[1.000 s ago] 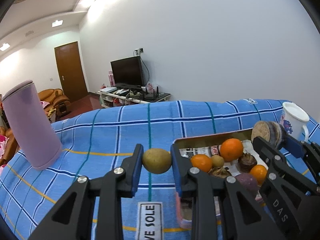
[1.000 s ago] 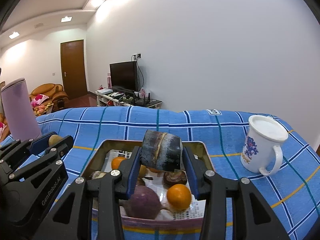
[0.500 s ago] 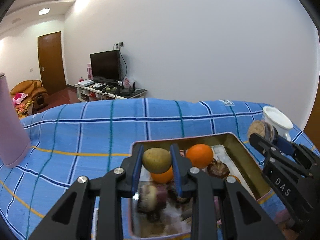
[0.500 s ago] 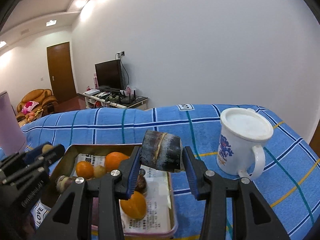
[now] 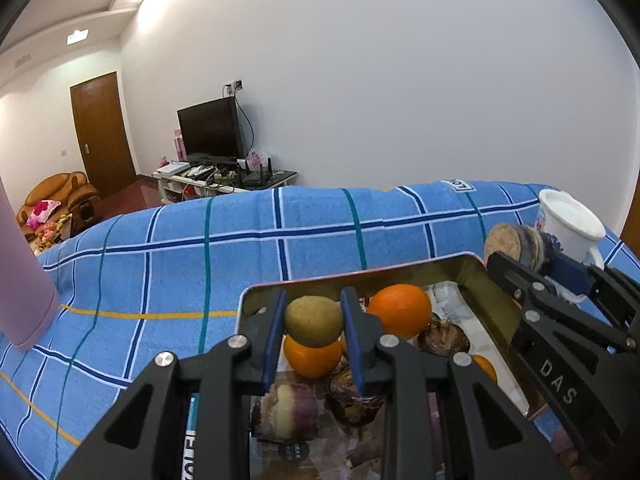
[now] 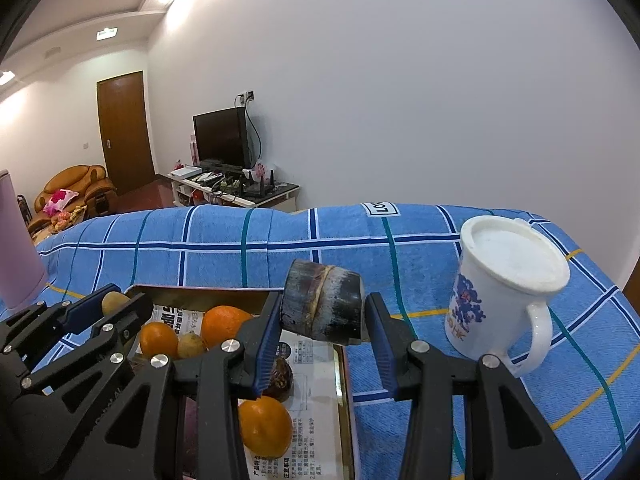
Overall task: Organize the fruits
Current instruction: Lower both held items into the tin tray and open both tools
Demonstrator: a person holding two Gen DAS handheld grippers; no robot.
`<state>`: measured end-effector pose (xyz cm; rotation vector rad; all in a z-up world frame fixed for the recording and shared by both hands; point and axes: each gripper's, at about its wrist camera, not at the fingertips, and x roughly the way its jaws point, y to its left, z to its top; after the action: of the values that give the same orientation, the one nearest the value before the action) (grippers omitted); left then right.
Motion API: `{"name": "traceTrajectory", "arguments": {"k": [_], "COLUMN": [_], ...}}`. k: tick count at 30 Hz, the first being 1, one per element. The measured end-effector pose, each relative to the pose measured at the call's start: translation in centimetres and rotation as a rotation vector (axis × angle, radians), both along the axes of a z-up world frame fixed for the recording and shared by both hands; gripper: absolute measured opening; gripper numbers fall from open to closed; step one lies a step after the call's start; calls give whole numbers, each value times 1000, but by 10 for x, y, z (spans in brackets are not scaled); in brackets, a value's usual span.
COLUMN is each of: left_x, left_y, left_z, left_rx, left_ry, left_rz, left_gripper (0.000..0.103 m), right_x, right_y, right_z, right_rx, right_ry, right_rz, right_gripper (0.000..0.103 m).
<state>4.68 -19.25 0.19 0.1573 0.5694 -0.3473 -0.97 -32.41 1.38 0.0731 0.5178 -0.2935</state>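
Both grippers loaded at the tray [image 5: 476,266], on the blue checked cloth [image 5: 168,264].

Left wrist view: left gripper [image 5: 314,322] clamped on one olive-brown round fruit [image 5: 314,321], held above the tray's far left corner. Inside the tray, three oranges: one large [image 5: 400,316], one directly beneath the held fruit [image 5: 310,360], one partly hidden at the right [image 5: 486,367]. Right of the tray, one white mug [image 5: 568,232]; left of it, one pink tumbler [image 5: 20,280]. Right wrist view: right gripper [image 6: 324,312] squeezing one dark sugarcane chunk [image 6: 324,308] over the tray's right edge. Again three oranges counted in the tray.
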Motion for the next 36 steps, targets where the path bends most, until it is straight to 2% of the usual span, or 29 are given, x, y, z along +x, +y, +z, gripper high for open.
{"name": "traceTrajectory", "arguments": {"k": [7,22,31,36], "left_x": [5,11,11,14], "left_y": [0,-1,0,0], "left_z": [-4,-13,-16,-18], "left_rx": [6,38,45,42], "left_ry": [21,43,60,78], "left_rz": [10,21,19,25], "left_gripper": [30,30,30,30], "right_x": [16,38,39,41], "right_y": [4,9,15,13], "right_z": [-4,-21,-27,-29], "right_rx": [-22,13,-1,38], "right_ry": [30,116,123,136], "right_rz": [20,104,118,134], "right_gripper": [44,44,45,45]}}
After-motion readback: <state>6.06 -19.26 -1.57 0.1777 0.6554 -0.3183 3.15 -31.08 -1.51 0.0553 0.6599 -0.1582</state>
